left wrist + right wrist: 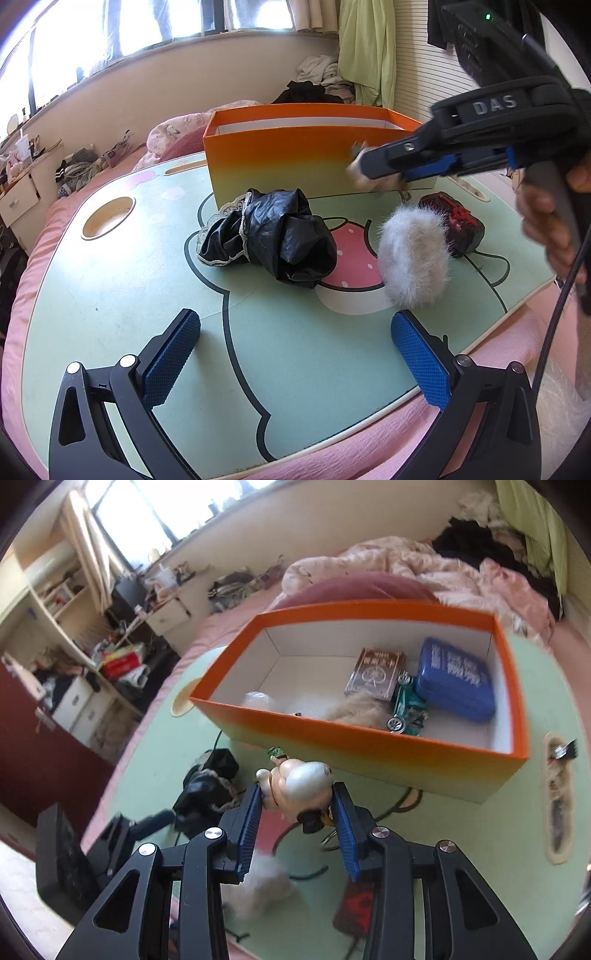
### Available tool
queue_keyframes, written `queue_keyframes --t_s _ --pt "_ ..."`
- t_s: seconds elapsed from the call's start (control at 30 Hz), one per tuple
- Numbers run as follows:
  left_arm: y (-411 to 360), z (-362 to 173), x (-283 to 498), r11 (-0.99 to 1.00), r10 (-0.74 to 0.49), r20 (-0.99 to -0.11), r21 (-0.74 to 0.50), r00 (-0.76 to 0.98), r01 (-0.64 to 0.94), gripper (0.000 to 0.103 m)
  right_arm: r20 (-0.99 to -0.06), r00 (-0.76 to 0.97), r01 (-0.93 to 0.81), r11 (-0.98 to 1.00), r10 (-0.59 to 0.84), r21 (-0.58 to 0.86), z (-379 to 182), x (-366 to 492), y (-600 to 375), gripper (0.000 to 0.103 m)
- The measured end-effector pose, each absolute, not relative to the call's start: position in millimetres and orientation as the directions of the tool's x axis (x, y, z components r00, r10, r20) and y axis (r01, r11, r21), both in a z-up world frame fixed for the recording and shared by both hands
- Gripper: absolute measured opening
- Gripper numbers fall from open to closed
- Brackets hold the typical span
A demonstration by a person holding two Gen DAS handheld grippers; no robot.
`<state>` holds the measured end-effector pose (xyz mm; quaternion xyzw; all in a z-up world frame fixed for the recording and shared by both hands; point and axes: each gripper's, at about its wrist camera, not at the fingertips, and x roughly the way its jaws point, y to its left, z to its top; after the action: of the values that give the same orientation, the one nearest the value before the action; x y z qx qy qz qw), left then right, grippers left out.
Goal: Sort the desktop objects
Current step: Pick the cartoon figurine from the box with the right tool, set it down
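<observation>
At box front: right gripper clamps pale figurine
left gripper: jaws apart, empty
step: carrying figurine to orange box
next: advance toward 12 o'clock, clear rim, release

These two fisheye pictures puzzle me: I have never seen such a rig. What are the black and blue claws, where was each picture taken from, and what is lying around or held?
There is no robot: a person holds a hand-operated two-finger gripper in each hand, and each gripper carries a camera looking along its fingers.

The left wrist view shows the left gripper, open and empty, above a green cartoon lap table. On the table lie a black crumpled bag, a white fur ball, a dark red and black object and an orange box. The right gripper enters from the right.

The right wrist view shows that gripper shut on a small pale figurine, in front of the box. Inside the box lie a blue case, a brown card pack and a green toy car.
</observation>
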<state>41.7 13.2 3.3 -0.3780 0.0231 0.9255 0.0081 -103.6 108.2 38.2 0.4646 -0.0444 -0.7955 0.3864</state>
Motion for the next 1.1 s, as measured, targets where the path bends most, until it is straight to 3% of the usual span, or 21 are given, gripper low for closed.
queue_keyframes --t_s 0.1,0.27,0.43,0.67,0.87,0.93,1.03,1.1 --pt "14.3 3.0 41.4 -0.999 -0.003 -0.7 0.036 -0.714 -0.032 0.103 -0.644 -0.347 0.589 -0.692 -0.682 0.417 41.6 -82.7 124.0 0.056" --pt "14.6 3.1 41.6 -0.999 -0.003 -0.701 0.036 -0.714 -0.032 0.103 -0.647 -0.454 0.638 -0.731 -0.612 0.243 37.1 -24.6 142.0 0.057" --pt "13.7 2.4 42.2 -0.999 -0.004 -0.701 0.037 -0.714 -0.03 0.103 -0.572 -0.687 0.551 -0.835 -0.449 -0.007 18.9 27.5 166.2 0.062" --pt "14.6 2.4 42.7 -0.999 -0.005 -0.7 0.037 -0.714 -0.029 0.103 -0.479 -0.731 0.519 -0.852 -0.487 0.074 18.5 25.9 188.9 0.062" --pt "11.7 2.6 43.2 -0.999 -0.004 -0.7 0.036 -0.714 -0.03 0.103 -0.581 -0.681 0.538 -0.843 -0.447 0.017 13.3 24.9 189.9 0.063" --pt "11.4 2.4 43.2 -0.999 -0.004 -0.7 0.036 -0.714 -0.029 0.103 -0.631 -0.612 0.583 -0.811 -0.477 0.048 4.0 18.6 177.8 0.057" --pt "10.7 2.8 42.7 -0.999 -0.006 -0.699 0.037 -0.715 -0.029 0.103 -0.628 -0.61 0.608 -0.794 -0.483 0.02 3.5 7.9 156.1 0.049" --pt "8.6 2.8 44.0 -0.999 -0.002 -0.699 0.033 -0.716 -0.03 0.103 -0.636 -0.575 0.634 -0.772 -0.514 0.051 7.9 -4.8 146.1 0.049"
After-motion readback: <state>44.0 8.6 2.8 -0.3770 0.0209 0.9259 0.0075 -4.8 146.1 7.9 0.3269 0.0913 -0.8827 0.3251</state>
